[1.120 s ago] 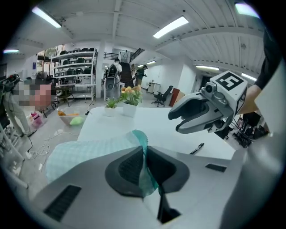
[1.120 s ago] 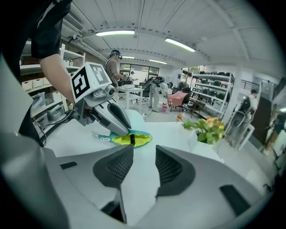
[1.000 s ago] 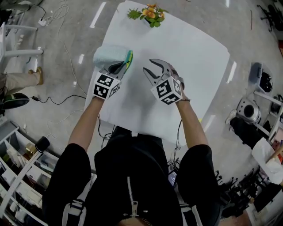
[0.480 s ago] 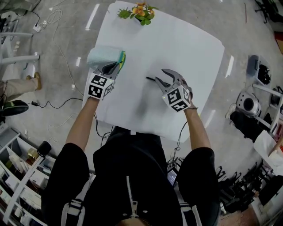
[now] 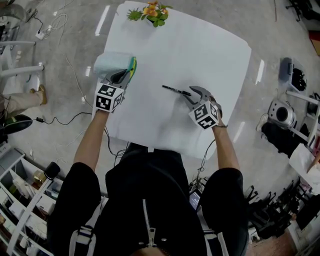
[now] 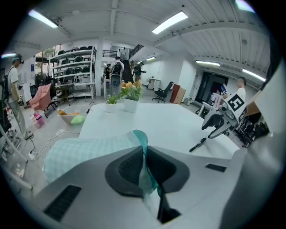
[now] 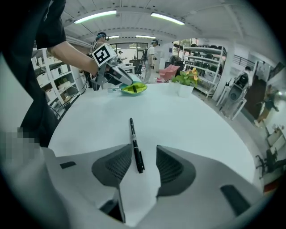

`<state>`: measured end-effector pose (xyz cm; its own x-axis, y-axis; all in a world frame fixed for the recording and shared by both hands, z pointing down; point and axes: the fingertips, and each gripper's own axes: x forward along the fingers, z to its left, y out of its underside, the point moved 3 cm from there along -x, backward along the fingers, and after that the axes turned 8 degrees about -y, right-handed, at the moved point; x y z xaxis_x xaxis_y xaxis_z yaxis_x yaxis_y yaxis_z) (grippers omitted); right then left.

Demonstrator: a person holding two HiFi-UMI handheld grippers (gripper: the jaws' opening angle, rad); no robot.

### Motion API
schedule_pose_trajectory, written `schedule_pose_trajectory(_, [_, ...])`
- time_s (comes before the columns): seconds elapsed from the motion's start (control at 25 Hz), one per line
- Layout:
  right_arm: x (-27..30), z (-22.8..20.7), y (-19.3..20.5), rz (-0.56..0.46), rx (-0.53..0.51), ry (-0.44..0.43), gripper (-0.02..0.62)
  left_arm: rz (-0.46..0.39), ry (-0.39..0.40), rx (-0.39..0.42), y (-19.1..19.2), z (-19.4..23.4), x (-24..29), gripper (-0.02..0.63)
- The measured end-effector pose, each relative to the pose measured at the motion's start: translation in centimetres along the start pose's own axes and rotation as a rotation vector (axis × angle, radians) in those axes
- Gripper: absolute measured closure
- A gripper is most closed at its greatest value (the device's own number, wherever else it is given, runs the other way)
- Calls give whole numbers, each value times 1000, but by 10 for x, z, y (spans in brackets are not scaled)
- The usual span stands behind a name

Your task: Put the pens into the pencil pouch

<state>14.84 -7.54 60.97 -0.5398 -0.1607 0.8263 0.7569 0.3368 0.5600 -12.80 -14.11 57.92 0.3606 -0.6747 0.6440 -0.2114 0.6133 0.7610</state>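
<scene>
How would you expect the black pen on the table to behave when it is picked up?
The pen looks thin and rigid, so it should lift stiffly and lightly. Round and lying flat on the table, it may roll if nudged. The jaws of the right gripper, opening, straddle only its near end, so it might pivot.

The pencil pouch [image 5: 111, 64] lies at the left edge of the tabletop [image 5: 200, 60], with its near edge pinched in the left hand-held gripper [image 5: 124, 76]. The pen [image 5: 176, 90] lies to the right of it, near the middle. Its near end is between the opening jaws of the right hand-held gripper [image 5: 190, 94]. A potted plant [image 5: 150, 11] stands at the far edge.
</scene>
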Motion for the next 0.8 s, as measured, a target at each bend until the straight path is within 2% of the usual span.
schedule_pose_trajectory(0.28, [9,6,28,60,47,-54,416,9,-5,4,3,-1,0,561])
schedule_pose_trajectory(0.56, [16,6,35,81,58,-73,469,14,-10,2,4,1,1,561])
schedule_pose_trajectory(0.64, [15,8,35,89,51,-73,513,15,-10,2,4,1,-1,561])
schedule_pose_trajectory(0.8, [16,7,35,90,51,-69,521,15,-11,1,5,2,-1,561])
